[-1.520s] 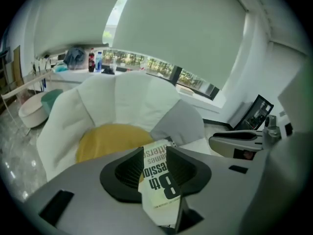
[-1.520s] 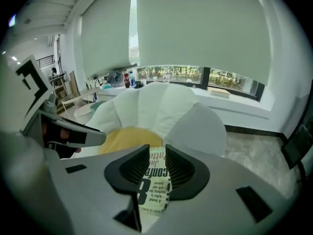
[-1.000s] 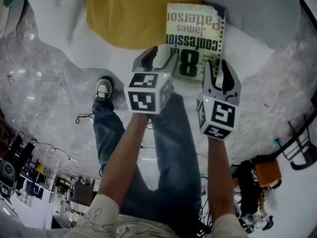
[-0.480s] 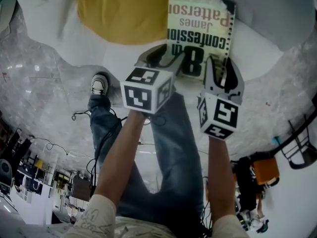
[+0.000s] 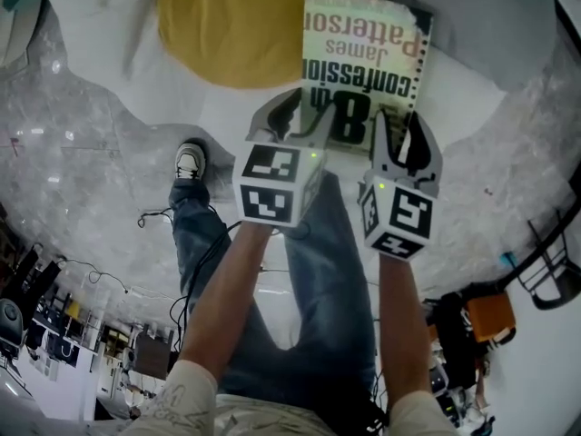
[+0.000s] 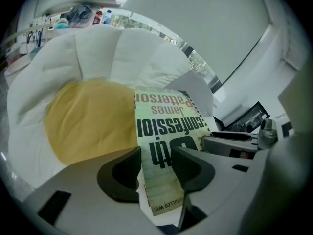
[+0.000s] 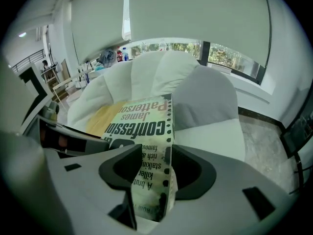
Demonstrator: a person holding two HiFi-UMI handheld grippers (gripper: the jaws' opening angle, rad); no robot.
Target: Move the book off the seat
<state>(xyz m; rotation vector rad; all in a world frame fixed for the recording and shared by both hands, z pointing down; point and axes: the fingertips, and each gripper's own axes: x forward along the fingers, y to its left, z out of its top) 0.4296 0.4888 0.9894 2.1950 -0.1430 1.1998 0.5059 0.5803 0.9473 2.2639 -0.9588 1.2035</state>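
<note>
The book (image 5: 363,62), a pale green paperback with big black lettering, lies on the white armchair seat (image 5: 227,107) beside a yellow cushion (image 5: 245,25). My left gripper (image 5: 300,107) is at the book's near left corner. Its jaws are closing, and the corner (image 6: 166,131) lies between them with a little gap showing. My right gripper (image 5: 399,125) straddles the near right edge of the book (image 7: 142,126). Its jaws stand wide on either side of that edge. In both gripper views (image 6: 156,163) (image 7: 156,163) the jaws hide the book's near end.
A grey cushion (image 5: 490,16) fills the chair's right side behind the book. Below the seat are the person's jeans-clad legs and a shoe (image 5: 189,162) on the marble floor. Cables run at the left, and a black frame (image 5: 554,271) stands at the right.
Both grippers have crept forward onto the book's near edge. The left jaws have narrowed a little around the corner. The book lies where it lay.
</note>
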